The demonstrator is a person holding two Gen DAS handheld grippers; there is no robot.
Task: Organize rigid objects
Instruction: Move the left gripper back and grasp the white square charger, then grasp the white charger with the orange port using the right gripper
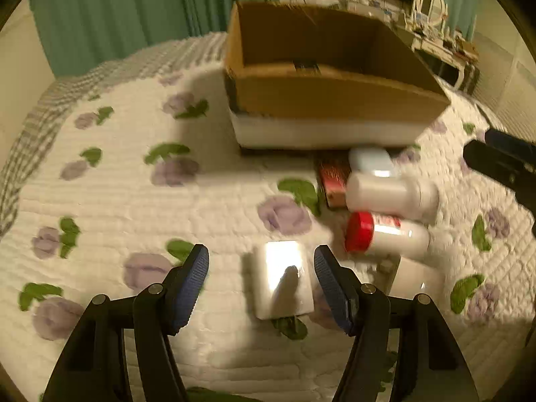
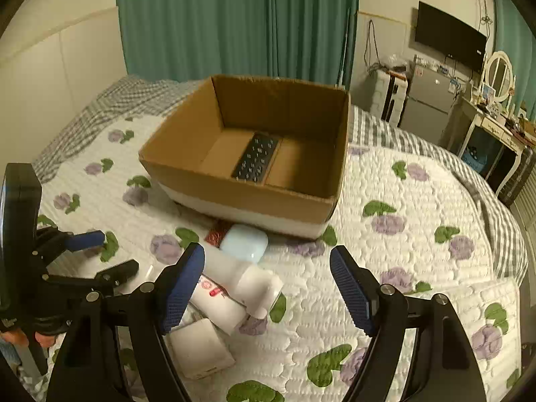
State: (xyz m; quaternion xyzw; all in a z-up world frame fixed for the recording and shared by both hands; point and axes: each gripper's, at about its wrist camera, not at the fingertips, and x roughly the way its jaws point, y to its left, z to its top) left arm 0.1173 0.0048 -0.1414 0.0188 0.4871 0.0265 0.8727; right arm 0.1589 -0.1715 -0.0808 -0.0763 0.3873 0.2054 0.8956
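A: Right wrist view: floral quilt, green curtains far. Right gripper?
B: Spread, empty. Left gripper spread around the white box; cardboard box far.

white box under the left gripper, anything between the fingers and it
Nothing visible does. The left gripper is open, and the white box lies on the quilt in the gap between its fingers. The red-capped bottle lies off to the right, apart from the box.
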